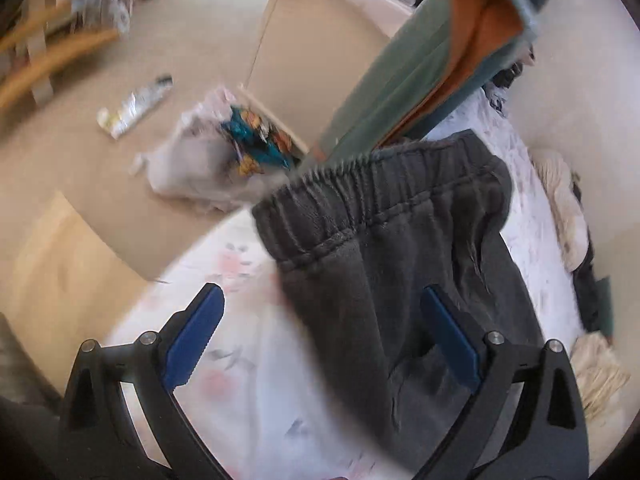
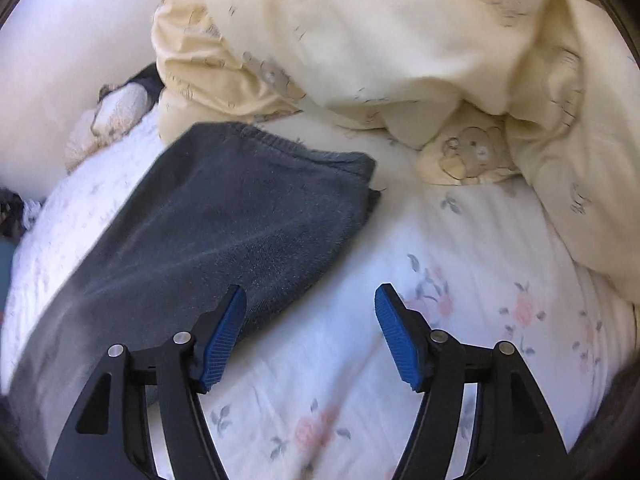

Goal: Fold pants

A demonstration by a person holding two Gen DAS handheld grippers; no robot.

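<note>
Dark grey pants point(image 1: 392, 248) lying on the floral bed sheet point(image 2: 460, 280), left gripper point(image 1: 322, 316) spread wide over the blurred, seemingly flat waistband, right gripper point(image 2: 310, 312) wide apart, empty, beside the pants.

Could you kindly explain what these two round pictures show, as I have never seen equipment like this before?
No robot here: a person holds a two-fingered tool in each hand, with a wide-angle camera on each looking along its fingers. One picture comes from the left tool, the other from the right tool. The black arms with blue pads at the bottom are the tools' fingers. Both tools are open and hold nothing. On a bed with a flowered sheet lie dark grey pants: the left view shows the elastic waistband, the right view the other end. A yellow blanket is bunched behind.
</note>
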